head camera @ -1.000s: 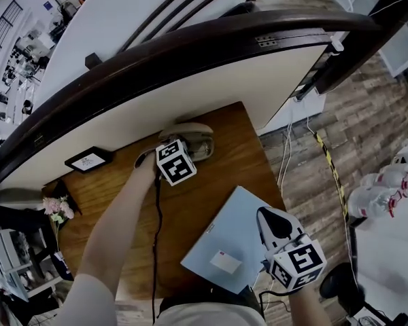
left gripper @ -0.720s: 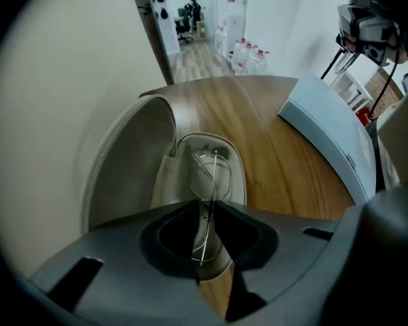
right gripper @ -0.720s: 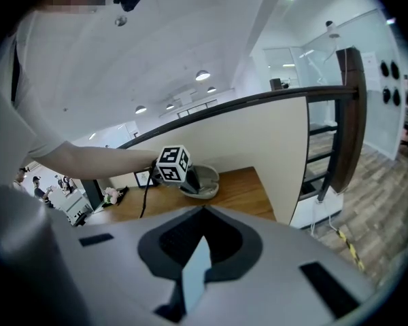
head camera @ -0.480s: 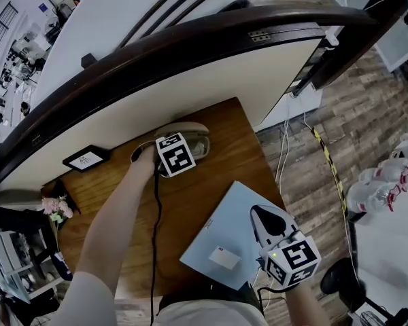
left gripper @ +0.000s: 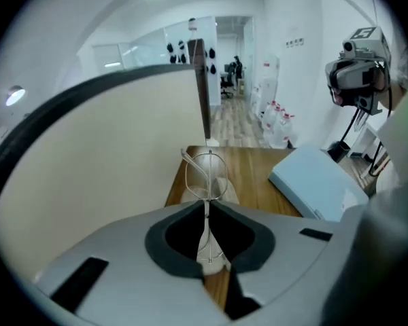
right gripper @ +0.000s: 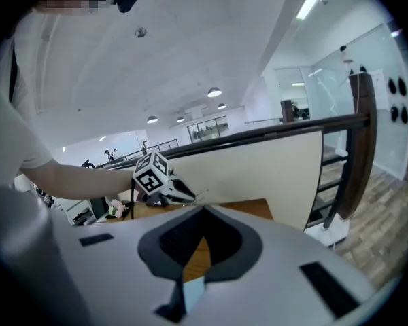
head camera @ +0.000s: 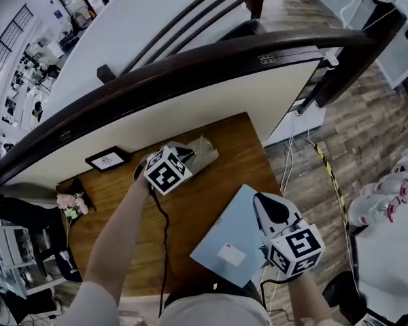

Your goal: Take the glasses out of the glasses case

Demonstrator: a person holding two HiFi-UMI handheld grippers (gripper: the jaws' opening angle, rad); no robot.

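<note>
My left gripper (head camera: 185, 157) is up above the far side of the wooden table (head camera: 211, 189), its jaws closing on the thin wire-framed glasses (left gripper: 207, 174). The frame stands upright between the pads. In the left gripper view the left gripper (left gripper: 207, 206) grips it near the bridge, and the beige glasses case (left gripper: 224, 191) lies open on the table below. The same case (head camera: 205, 152) shows beside the gripper in the head view. My right gripper (head camera: 272, 212) hovers shut and empty over a light-blue book (head camera: 234, 240). Its tips in the right gripper (right gripper: 203, 207) view meet.
A cream partition wall with a dark curved rail (head camera: 190, 60) rises right behind the table. A small framed picture (head camera: 107, 159) and pink flowers (head camera: 69, 202) stand at the table's left. Wood floor with cables (head camera: 326, 161) lies to the right.
The left gripper has risen from the case and its cube has tilted, with the glasses now between its jaws. The right gripper has lifted slightly over the blue book.
</note>
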